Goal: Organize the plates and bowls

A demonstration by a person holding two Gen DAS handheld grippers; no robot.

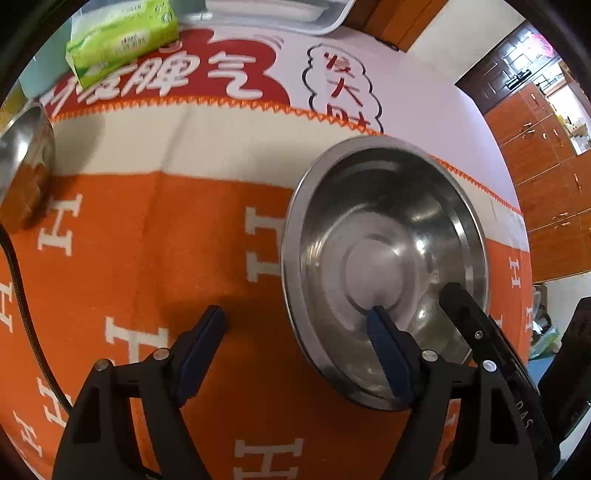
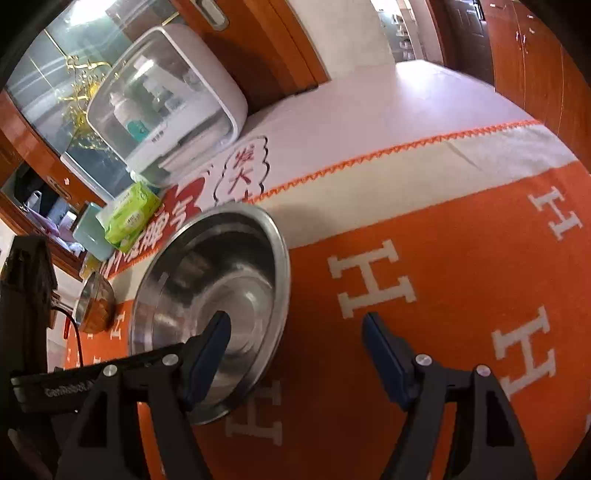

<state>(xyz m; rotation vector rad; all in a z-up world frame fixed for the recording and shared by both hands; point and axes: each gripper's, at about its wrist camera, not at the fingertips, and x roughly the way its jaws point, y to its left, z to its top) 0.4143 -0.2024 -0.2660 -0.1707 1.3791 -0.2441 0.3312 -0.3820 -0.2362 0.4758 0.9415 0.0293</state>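
Note:
A large steel bowl (image 1: 384,258) sits on the orange cloth; it also shows in the right wrist view (image 2: 214,295). My left gripper (image 1: 299,325) is open, its right finger over the bowl's near inside and its left finger over the cloth. My right gripper (image 2: 295,332) is open, its left finger over the bowl's inside and its right finger over the cloth, so the near rim lies between the fingers. A smaller steel bowl (image 1: 26,158) stands far left; it also shows in the right wrist view (image 2: 94,302).
A green tissue pack (image 1: 122,37) lies at the back; it also shows in the right wrist view (image 2: 129,214). A white appliance with a clear door (image 2: 166,99) stands behind it. A metal tray (image 1: 280,14) sits at the far edge. Wooden cabinets (image 1: 546,166) stand to the right.

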